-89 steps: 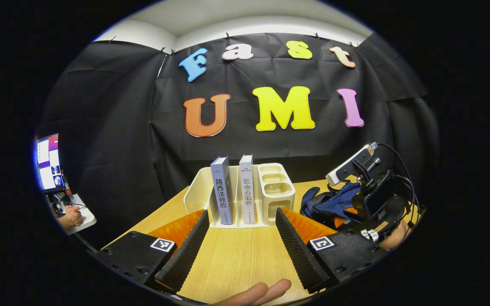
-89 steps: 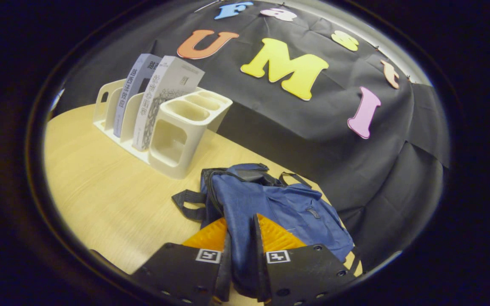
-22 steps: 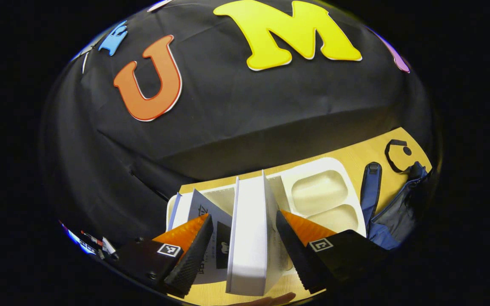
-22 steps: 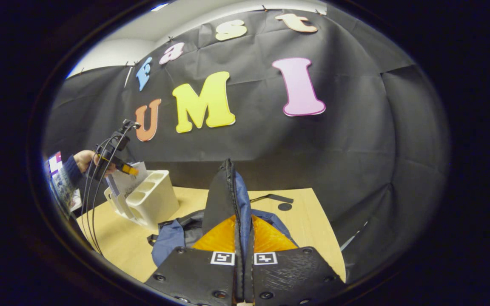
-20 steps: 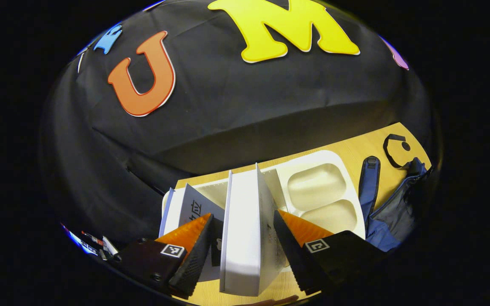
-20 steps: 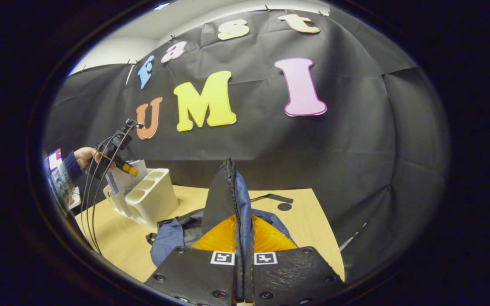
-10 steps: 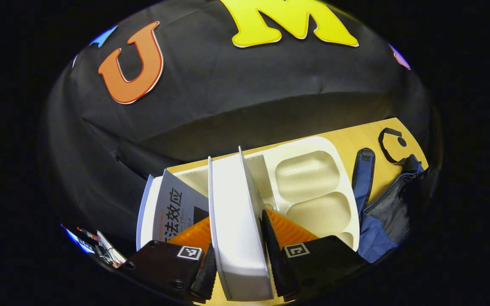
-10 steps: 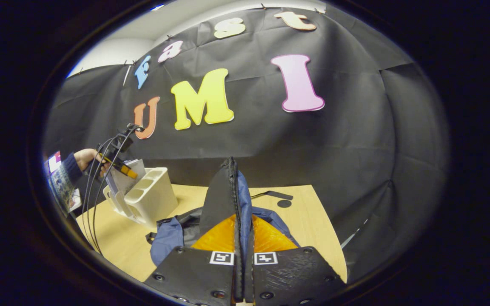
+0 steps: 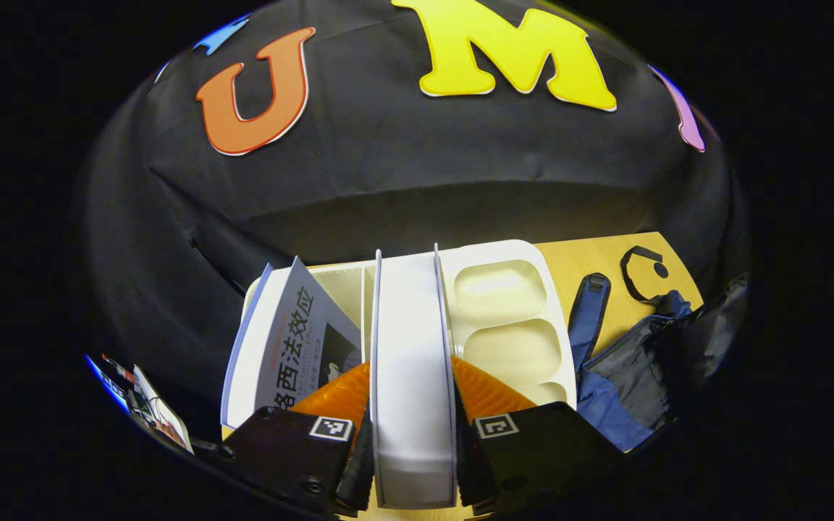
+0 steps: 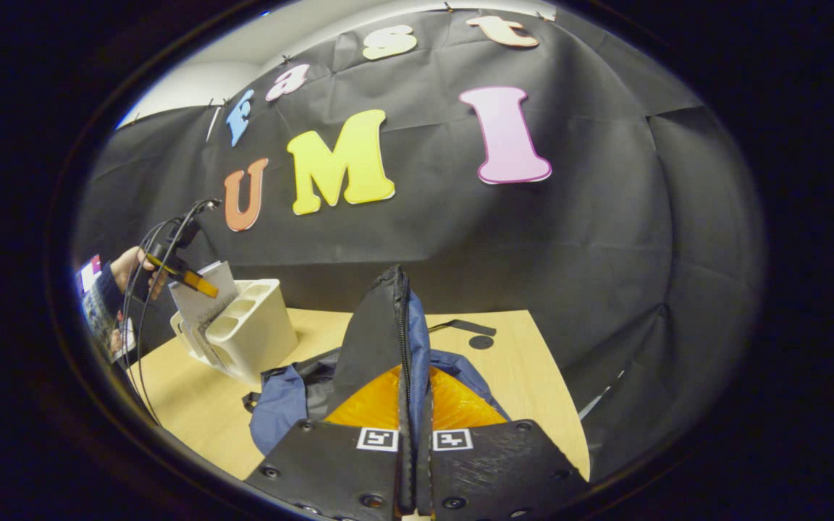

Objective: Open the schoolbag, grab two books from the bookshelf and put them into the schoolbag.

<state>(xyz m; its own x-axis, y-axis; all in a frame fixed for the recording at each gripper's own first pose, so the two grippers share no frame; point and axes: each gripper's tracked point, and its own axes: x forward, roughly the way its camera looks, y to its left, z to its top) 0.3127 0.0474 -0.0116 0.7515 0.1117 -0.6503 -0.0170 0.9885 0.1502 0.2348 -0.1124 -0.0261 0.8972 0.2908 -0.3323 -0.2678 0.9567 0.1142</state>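
Fingers of the left gripper [image 9: 411, 463], which stood wide on either side of the white book [image 9: 411, 376] about a second ago, have now closed narrow and press on both its covers, so the first book is gripped from above while it stands in the white bookshelf [image 9: 511, 289]. Just left of it the second book [image 9: 283, 347] leans in its own slot, untouched. Right of the shelf, on the wooden table [image 9: 591, 253], lies the blue schoolbag [image 9: 627, 383] with a strap running toward the wall. In the right gripper view the right gripper [image 10: 415, 434] is clamped tight on the zipped edge of the schoolbag [image 10: 388, 340], lifting that flap upright so the mouth stays open, much as it has for the last second. Farther off in that view a hand [image 10: 127, 268] holds the left gripper [image 10: 182, 278] at the top of the book [image 10: 203, 293] in the bookshelf [image 10: 258, 333], and the book looks slightly higher than half a second ago. The bag seems open and the first grasp made; I judge the next move is a straight lift clear of the slot, then a carry across to the bag.
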